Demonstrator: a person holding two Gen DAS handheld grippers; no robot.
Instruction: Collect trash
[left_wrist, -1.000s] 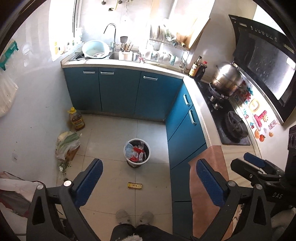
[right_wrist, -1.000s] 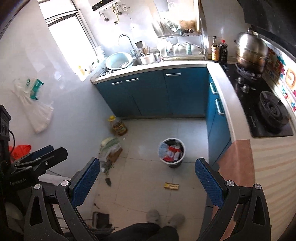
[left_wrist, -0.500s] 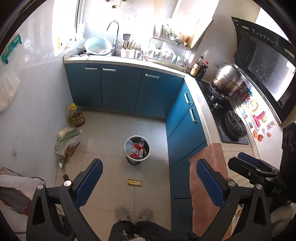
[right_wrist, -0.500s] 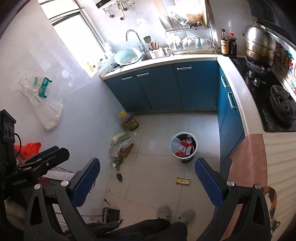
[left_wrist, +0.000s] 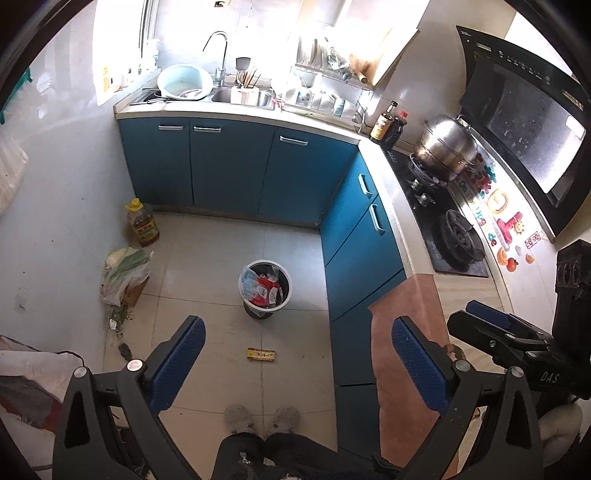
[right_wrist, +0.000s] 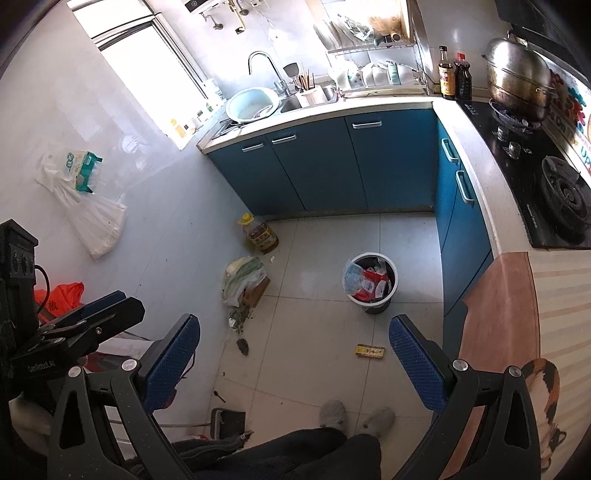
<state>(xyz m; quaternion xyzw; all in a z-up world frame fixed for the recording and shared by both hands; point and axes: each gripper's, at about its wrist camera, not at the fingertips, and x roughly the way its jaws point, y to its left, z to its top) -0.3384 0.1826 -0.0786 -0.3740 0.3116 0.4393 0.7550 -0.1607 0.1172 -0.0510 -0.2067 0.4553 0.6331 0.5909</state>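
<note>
Holding: the left gripper (left_wrist: 293, 363) and the right gripper (right_wrist: 293, 363) are both high above the kitchen floor, jaws spread wide and empty; neither grips anything.
Feet: the person's grey slippers (left_wrist: 262, 419) sit at 6 o'clock in the left wrist view, on the tiled floor (left_wrist: 207, 258).
Nearest trash: a small yellow wrapper (left_wrist: 261, 355) lies flat on the tiles just ahead of the slippers, toward 12 o'clock, between them and the bin; in the right wrist view it shows at (right_wrist: 370, 351).
Risk at the wrapper: it looks thin and flat, so the pads may slide over it or push it along the tile instead of pinching it; a steep, one-edge approach seems safer.
Dark scrap: a small dark bit (right_wrist: 242, 346) lies at about 9 o'clock of the wrapper, too small to identify.
Bin: the white-rimmed trash bin (left_wrist: 266, 288) stands beyond the wrapper at 12 o'clock, already holding red and clear packets up near its rim.
Risk at the bin: a dropped piece may rest on the pile and slip back out, or a bump may tip the bin.
Left side: a plastic bag of greens (left_wrist: 125, 275) with loose leaf bits (left_wrist: 117, 318) lies at 10 o'clock; the scraps may scatter if swept.
Far: an oil bottle (left_wrist: 142, 222) stands by the blue cabinets (left_wrist: 229, 170), likely not trash; grabbing it would be a mistake.
</note>
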